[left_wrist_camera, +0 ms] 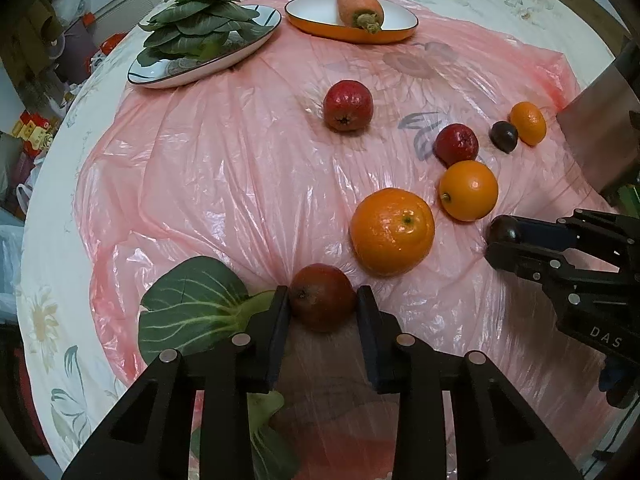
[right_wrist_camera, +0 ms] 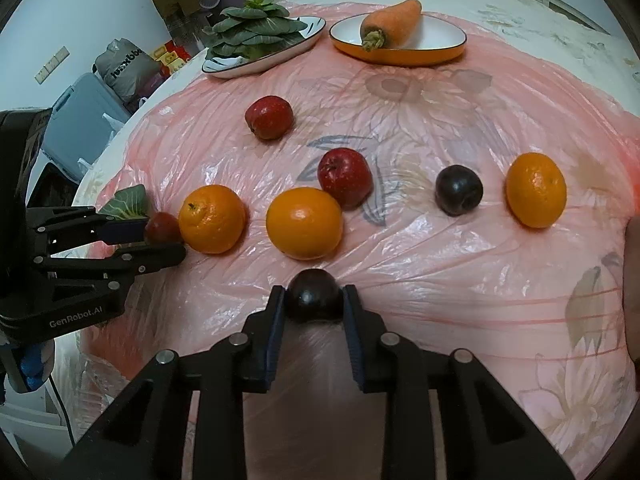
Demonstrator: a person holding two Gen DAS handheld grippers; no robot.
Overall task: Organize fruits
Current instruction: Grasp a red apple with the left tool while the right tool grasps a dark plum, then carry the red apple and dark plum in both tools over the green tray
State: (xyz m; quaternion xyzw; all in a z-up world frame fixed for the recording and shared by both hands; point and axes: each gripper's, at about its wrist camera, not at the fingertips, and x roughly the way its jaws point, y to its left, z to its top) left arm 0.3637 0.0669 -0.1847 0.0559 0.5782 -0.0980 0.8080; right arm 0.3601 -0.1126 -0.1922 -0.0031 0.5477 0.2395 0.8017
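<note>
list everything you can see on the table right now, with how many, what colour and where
Round oranges: three, orange, across the sheet's middle.
Red apples: two loose, behind the oranges.
Reddish-brown fruit: one, between the left fingers.
Dark purple plums: two; one loose, one in the right fingers.
Carrot: one, orange, in the orange-rimmed dish.
Leafy greens: a pile, on the patterned plate.
Loose green leaf: one, beside the left gripper.
Pink plastic sheet: one, over the floral tablecloth.
Left gripper: black, shut.
Right gripper: black, shut.
</note>
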